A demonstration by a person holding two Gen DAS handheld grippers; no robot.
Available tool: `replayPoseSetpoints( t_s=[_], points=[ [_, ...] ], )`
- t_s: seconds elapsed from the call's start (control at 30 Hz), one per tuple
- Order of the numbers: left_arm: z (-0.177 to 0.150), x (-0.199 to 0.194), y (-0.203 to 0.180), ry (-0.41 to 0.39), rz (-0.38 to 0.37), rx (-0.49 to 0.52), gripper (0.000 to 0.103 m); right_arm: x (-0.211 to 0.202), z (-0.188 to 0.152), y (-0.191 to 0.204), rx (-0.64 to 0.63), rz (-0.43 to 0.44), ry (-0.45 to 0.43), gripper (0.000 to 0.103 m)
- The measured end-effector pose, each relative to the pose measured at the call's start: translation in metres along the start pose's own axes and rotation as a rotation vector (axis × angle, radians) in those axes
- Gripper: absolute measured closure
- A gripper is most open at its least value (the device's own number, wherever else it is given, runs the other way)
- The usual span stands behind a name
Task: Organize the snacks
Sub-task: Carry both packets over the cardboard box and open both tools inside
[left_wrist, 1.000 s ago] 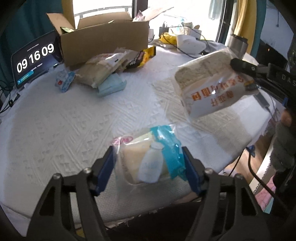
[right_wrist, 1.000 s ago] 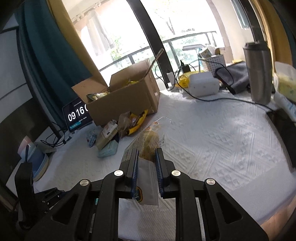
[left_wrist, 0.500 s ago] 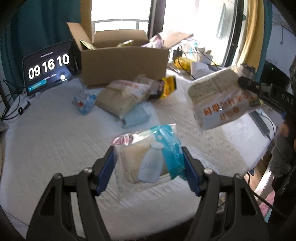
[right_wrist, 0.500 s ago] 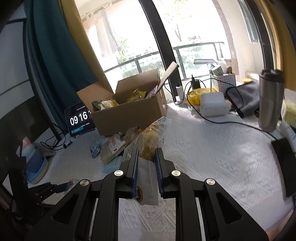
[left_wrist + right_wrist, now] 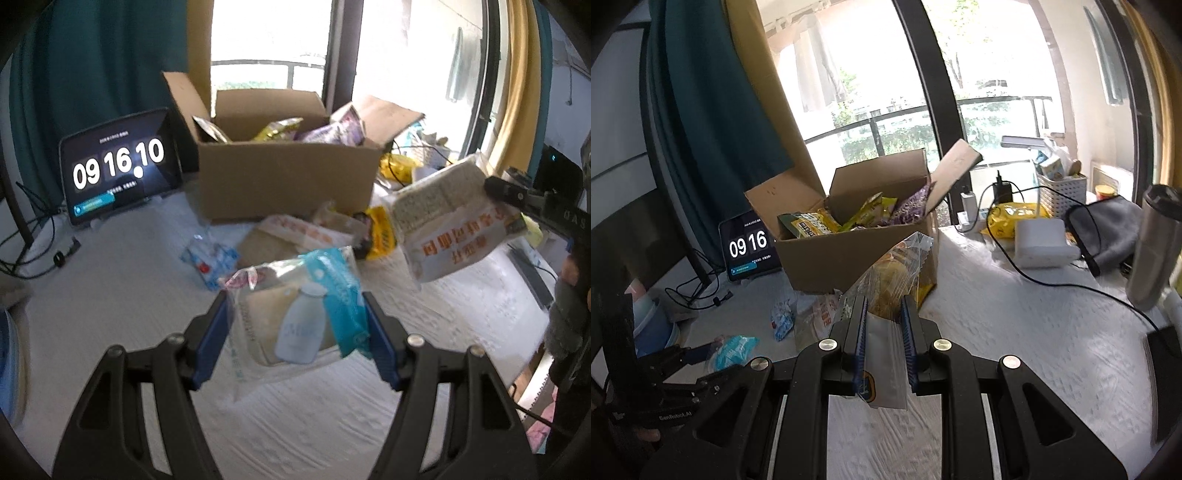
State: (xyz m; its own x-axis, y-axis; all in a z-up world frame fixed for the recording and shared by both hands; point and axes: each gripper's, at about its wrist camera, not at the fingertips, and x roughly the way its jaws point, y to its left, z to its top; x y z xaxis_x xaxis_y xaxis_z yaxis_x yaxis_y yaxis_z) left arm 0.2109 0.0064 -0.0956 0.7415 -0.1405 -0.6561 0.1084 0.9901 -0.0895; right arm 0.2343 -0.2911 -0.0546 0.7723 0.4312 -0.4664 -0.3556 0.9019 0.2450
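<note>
Two snack packs aloft. Left wrist view: left gripper (image 5: 297, 326) pinching milk-bottle pack (image 5: 299, 317), cardboard box (image 5: 284, 184) ahead beyond loose packets. Right wrist view: right gripper (image 5: 883, 321) pinching clear bread bag (image 5: 890, 284), box (image 5: 857, 254) just ahead.

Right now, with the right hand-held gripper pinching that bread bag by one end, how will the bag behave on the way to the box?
The bread bag likely flops: it is thin clear film, held only at one end by the right hand-held gripper. It seems light, since it hangs out sideways without sagging much. The film may slip, and the soft bread could squash against the box.
</note>
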Motion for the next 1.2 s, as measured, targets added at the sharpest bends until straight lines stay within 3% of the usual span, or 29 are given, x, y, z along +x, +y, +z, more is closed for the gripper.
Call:
replayPoseSetpoints(
  t_s=[0.23, 0.67, 1.2],
  points=[
    [0.027, 0.003, 0.028, -0.074, 0.059, 0.012, 0.034, 0.025, 0.022, 0.014, -0.048, -0.002, -0.003, 0.084],
    [0.078, 0.006, 0.081, -0.205, 0.091, -0.016, 0.034, 0.072, 0.068, 0.048, -0.141, -0.053, -0.017, 0.084],
    [0.151, 0.017, 0.070, -0.321, 0.087, 0.061, 0.033, 0.114, 0.124, 0.079, -0.212, -0.039, -0.113, 0.084]
  ],
)
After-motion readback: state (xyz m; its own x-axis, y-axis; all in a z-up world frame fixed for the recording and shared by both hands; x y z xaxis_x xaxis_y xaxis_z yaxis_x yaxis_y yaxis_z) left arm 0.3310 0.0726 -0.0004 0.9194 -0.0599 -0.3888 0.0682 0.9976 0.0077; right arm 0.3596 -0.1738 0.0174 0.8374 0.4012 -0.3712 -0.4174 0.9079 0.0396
